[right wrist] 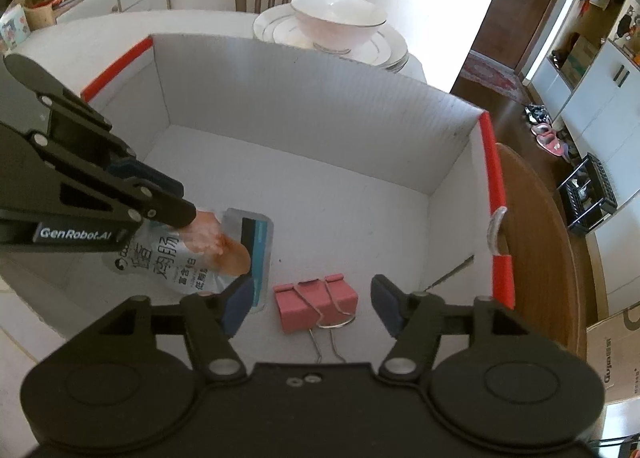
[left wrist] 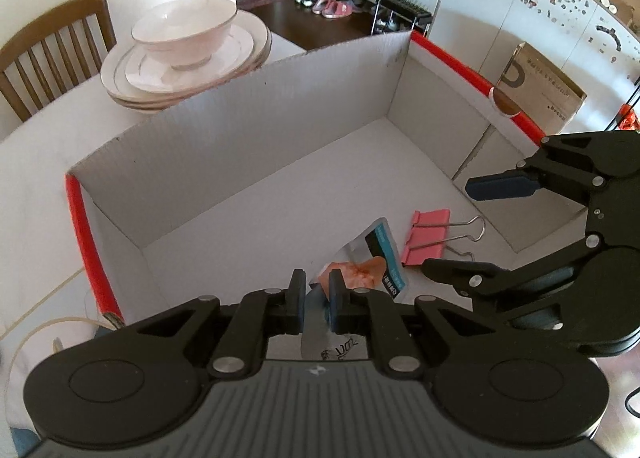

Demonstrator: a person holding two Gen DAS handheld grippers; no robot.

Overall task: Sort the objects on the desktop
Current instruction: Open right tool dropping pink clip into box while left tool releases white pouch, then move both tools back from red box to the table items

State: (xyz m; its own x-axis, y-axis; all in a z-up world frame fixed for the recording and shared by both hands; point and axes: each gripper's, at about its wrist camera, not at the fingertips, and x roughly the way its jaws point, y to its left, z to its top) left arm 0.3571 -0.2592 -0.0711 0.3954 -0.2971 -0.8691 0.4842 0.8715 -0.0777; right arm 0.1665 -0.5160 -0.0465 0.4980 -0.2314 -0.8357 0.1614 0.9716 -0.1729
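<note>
A white cardboard box [left wrist: 280, 106] with red-taped edges sits on the table. My left gripper [left wrist: 316, 298] is shut on a silver snack pouch [left wrist: 376, 258] with an orange picture, held over the box's near end; the pouch also shows in the right wrist view [right wrist: 224, 250]. A pink binder clip [left wrist: 426, 236] lies on the box floor beside the pouch. My right gripper [right wrist: 312, 302] is open, its jaws wide on either side of the binder clip [right wrist: 316, 304] and just above it. The right gripper also shows in the left wrist view [left wrist: 460, 226].
Stacked white plates with a bowl [left wrist: 184, 38] stand behind the box's far wall. A wooden chair [left wrist: 52, 46] stands at the table's far side. A brown carton [left wrist: 536, 86] is on the floor to the right. The far part of the box floor [right wrist: 320, 186] is bare.
</note>
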